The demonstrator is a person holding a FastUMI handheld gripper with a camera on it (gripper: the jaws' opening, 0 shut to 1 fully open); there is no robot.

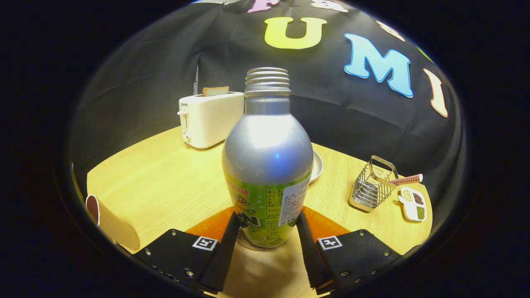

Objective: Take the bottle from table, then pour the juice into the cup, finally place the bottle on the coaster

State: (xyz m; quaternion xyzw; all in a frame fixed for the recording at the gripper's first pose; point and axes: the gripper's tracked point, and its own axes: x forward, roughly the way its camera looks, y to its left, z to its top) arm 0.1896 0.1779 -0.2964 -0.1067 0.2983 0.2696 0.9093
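Note:
A silver metal bottle (267,157) with a green label and an open threaded neck stands upright between my fingers. My gripper (268,218) is shut on its lower body, one finger against each side of the label. Under and around the bottle's base lies an orange coaster (209,227), showing on both sides behind the fingers. I cannot tell whether the base rests on it or hangs just above. A tan paper cup (109,221) sits on the table to the left of the fingers, its mouth turned leftward.
On the round wooden table (165,178), a white toaster (209,118) with a slice of bread stands at the back left. A small white plate (317,166) lies behind the bottle. To the right are a wire basket (372,184) and a white divided dish (414,203).

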